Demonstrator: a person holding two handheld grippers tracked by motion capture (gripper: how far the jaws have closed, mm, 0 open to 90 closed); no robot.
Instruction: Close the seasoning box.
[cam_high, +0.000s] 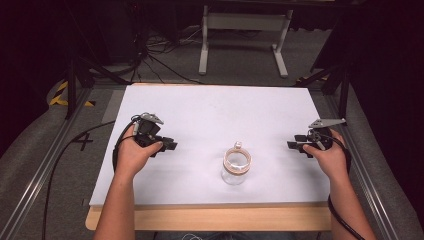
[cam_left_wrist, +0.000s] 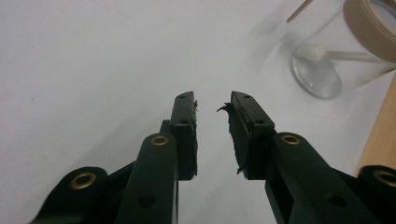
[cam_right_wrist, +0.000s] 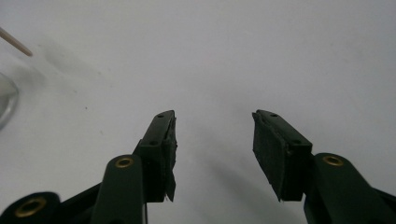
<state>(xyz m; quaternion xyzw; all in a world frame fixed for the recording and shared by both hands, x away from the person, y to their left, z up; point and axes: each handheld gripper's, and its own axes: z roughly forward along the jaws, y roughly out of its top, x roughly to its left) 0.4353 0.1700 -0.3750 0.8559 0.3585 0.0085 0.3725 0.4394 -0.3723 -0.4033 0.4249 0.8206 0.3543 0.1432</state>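
Both claws empty: my left claw (cam_high: 167, 145) slightly parted, my right claw (cam_high: 293, 145) spread wide. The glass jar (cam_high: 236, 167) stands lower centre on the bench (cam_high: 210, 107). Best approach: close in level from both sides, slowly.

A white sheet (cam_high: 215, 115) covers nearly the whole worktop (cam_high: 210, 218), leaving a strip of pale wood bare along the near edge (the side where the person stands). A clear glass jar (cam_high: 236, 167) stands upright on the sheet, a little right of centre and toward that near edge, its mouth ringed by a tan band. A thin wooden stick (cam_left_wrist: 345, 55) with a pale tip rests inside the jar. The worktop stands on grey carpeted floor (cam_high: 240, 62), where black cables trail at the far left.
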